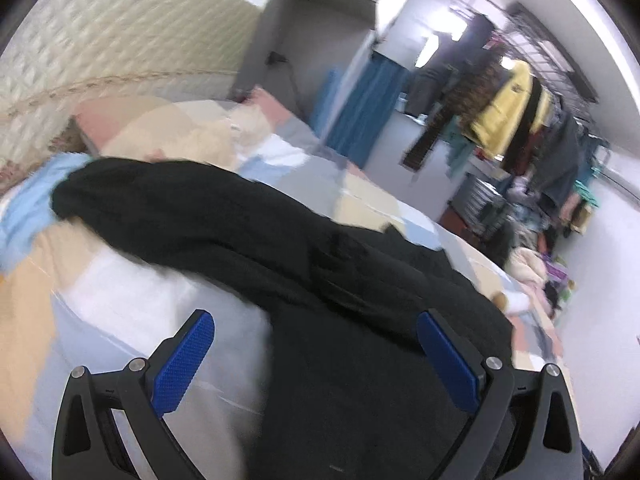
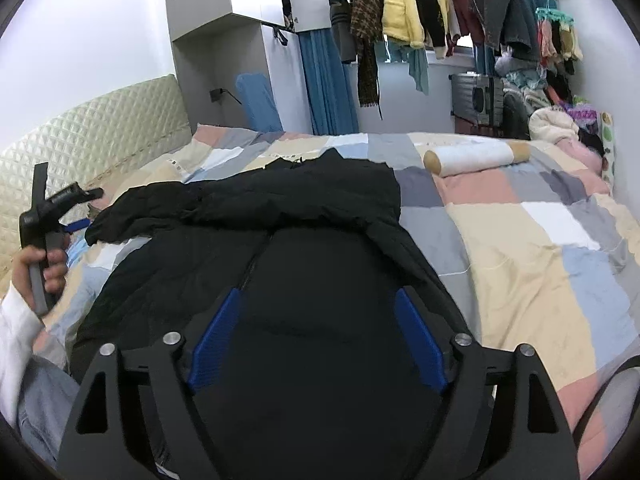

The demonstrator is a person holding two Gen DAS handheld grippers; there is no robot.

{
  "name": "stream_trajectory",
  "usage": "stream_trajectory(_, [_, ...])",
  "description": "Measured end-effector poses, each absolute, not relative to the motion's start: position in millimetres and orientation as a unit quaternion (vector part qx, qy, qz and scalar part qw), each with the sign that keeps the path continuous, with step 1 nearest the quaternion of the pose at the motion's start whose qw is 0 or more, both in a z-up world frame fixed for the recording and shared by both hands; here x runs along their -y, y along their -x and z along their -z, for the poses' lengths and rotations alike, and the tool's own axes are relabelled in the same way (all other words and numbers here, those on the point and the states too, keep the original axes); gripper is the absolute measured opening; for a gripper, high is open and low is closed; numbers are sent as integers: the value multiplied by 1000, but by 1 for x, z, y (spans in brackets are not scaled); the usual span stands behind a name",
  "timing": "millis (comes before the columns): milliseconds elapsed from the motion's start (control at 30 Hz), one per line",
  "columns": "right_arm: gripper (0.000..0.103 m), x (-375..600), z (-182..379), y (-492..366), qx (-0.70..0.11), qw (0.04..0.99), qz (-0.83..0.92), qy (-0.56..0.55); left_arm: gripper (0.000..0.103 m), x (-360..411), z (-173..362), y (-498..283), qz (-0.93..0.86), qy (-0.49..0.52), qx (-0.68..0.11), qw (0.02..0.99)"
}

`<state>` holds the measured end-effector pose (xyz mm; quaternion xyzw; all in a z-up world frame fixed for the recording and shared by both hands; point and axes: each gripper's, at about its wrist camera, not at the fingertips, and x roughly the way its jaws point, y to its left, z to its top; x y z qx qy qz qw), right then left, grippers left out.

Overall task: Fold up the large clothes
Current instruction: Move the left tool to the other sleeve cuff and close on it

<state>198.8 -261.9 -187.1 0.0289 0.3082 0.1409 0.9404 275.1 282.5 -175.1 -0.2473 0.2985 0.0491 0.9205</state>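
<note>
On the patchwork bedspread [image 2: 520, 240] lies a black coat [image 2: 280, 240].

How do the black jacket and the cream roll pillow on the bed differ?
The black jacket is dark, large and spread flat with a sleeve folded across; the roll pillow is pale, smaller and a firm cylinder. The jacket lies nearer the grippers. Both rest on the patchwork quilt.

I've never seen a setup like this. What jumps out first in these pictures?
A big black jacket sprawls across a patchwork bedspread, filling the middle of both views. Blue-padded open grippers frame it: the right gripper directly over it, the left gripper at its edge. Behind, a crowded rack of hanging clothes.
</note>
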Motion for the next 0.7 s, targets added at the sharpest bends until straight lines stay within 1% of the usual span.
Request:
stream_trajectory(167, [80,262,204,-217,-325,936,-130,-33,102,-384,190,-285,-94,310,-294,899])
stream_trajectory(233, [82,264,205,-222,-326,936,-124,-44,102,-425,203,-289,-119,341,-293,885])
stream_trajectory(367, [82,267,203,-235,-318,939,-107,-72,102,-484,232,-303,-154,381,-294,863])
stream_trajectory(567, [84,256,201,-253,-312,942,-89,-81,101,-546,282,-325,-172,453,-286,826])
stream_trajectory(633, [86,251,201,-261,-308,943,-92,-85,99,-562,297,-333,-191,465,-291,814])
stream_trajectory(700, [86,243,203,-269,-310,943,-93,-83,97,-575,311,-339,-200,481,-294,801])
